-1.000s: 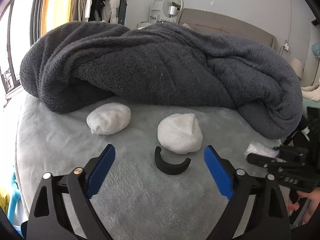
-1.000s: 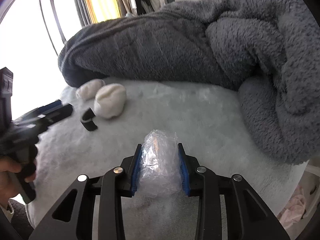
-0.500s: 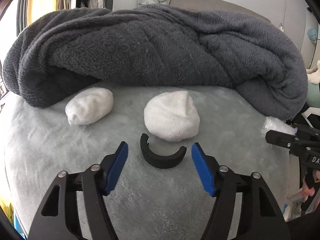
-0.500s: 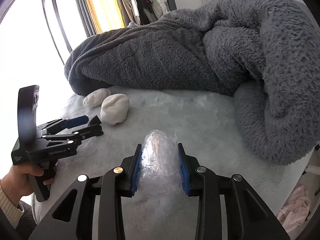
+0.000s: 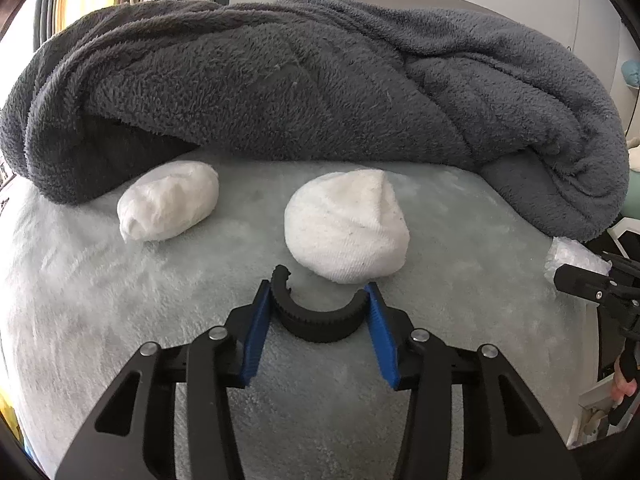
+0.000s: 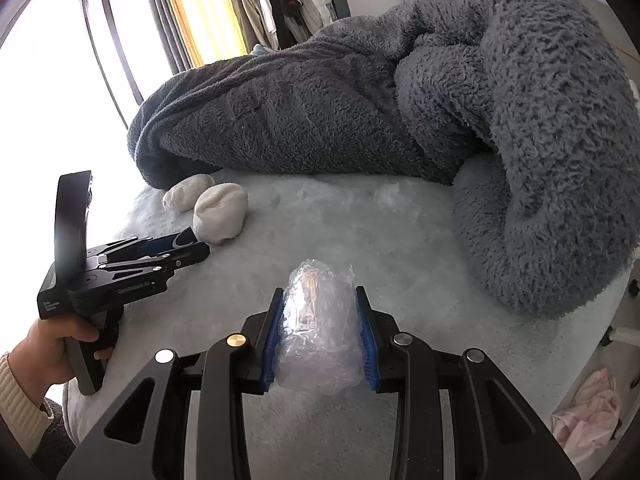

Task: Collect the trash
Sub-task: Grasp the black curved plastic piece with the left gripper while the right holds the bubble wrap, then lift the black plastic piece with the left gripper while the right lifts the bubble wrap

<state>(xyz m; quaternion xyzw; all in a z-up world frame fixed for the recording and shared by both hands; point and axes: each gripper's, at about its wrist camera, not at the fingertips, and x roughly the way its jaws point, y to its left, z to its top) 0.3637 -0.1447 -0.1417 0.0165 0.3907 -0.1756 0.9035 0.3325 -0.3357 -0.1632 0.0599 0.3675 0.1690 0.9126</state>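
Note:
A black broken half-ring [image 5: 316, 322] lies on the pale grey bed cover [image 5: 120, 300]. My left gripper [image 5: 318, 292] is shut on it, one blue pad pressing on each end of the arc. In the right wrist view the left gripper [image 6: 188, 246] shows low at the left, held by a hand [image 6: 52, 344]. My right gripper [image 6: 320, 292] is shut on a crumpled wad of clear plastic wrap [image 6: 318, 332], held just above the cover. That wad [image 5: 572, 256] also peeks in at the right edge of the left wrist view.
Two white balled socks [image 5: 170, 206] [image 5: 346, 228] lie just beyond the half-ring. A bulky dark grey fleece blanket [image 5: 320, 80] is piled across the back and the right side. A pink cloth [image 6: 584, 408] lies on the floor beside the bed.
My left gripper has come down and forward over the black half-ring and closed from wide open onto its two ends. The right gripper has kept still with the plastic wrap.

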